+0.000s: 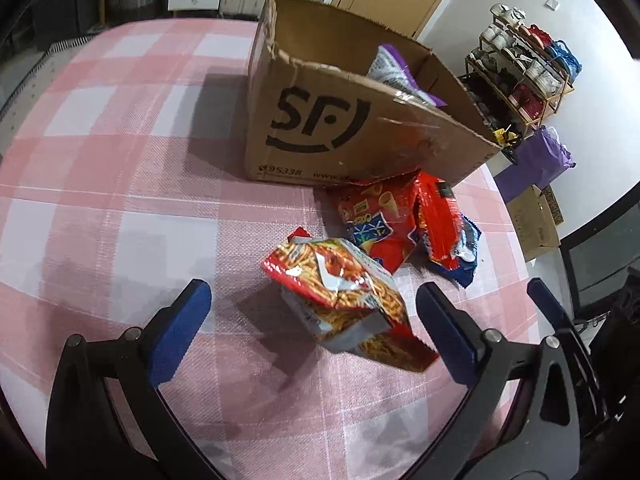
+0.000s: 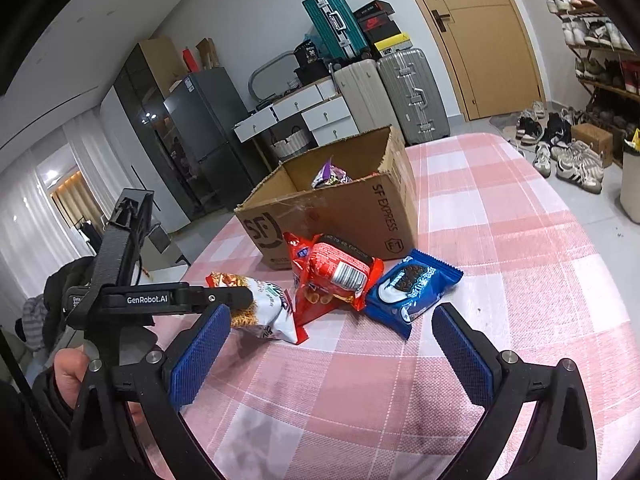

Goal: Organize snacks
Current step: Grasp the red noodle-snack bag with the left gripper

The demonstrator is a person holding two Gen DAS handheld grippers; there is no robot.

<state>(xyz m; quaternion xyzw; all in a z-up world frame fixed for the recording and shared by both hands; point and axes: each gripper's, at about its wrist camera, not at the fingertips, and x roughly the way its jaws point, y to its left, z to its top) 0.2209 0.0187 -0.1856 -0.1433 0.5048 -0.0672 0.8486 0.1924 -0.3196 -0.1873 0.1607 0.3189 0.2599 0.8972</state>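
Gaping left tongs (image 1: 312, 322) are framing a light, crinkly noodle packet (image 1: 348, 300), best pinched mid-body, while right tongs (image 2: 332, 354) are hovering equally apart.

Two near wrist views, snack pile (image 1: 372, 256) shared.

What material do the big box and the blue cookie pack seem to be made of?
Box: brown corrugated cardboard, matte, with torn, ragged top edges and printed black logo. Blue cookie pack: likely glossy plastic film, judging by its shine and crimped, zigzag end seal.
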